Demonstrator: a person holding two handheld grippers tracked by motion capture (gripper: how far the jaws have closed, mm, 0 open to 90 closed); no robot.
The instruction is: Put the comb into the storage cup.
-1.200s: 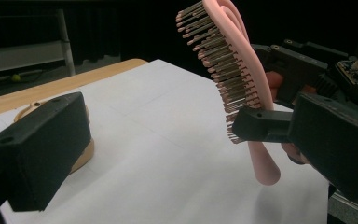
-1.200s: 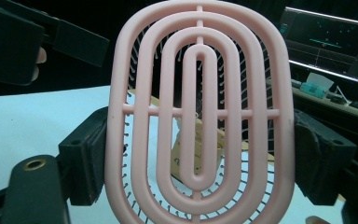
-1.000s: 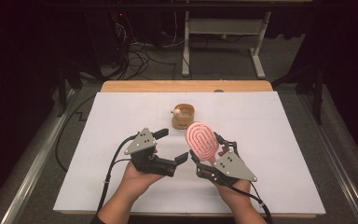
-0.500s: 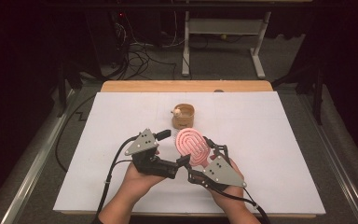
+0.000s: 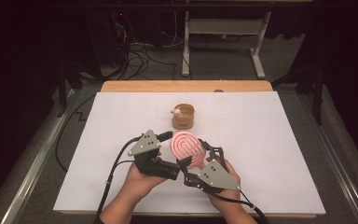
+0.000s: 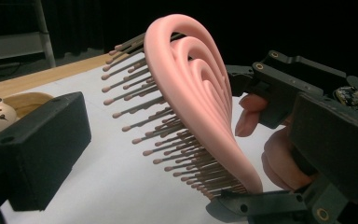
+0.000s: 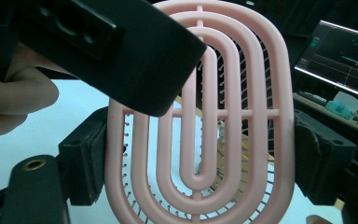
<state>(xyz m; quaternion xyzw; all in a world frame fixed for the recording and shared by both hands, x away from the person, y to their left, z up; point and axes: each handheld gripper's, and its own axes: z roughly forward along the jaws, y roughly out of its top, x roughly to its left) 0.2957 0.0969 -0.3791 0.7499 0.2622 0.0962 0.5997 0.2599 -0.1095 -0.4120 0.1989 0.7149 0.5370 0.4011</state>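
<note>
1. Brush [image 5: 187,146] between the right gripper's [image 5: 200,154] black jaws: pale pink, concentric oval loops, brownish bristles.
2. Bowl [image 5: 183,116] beyond the jaws: tan wood.
3. Table cover [image 5: 270,140]: plain white.

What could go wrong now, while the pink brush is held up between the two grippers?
The right gripper clamps only the side rims of the pink brush, so a nudge could twist it loose. The left gripper, jaws open, sits very close and might bump the bristles. A dropped brush could hit the wooden bowl.
</note>
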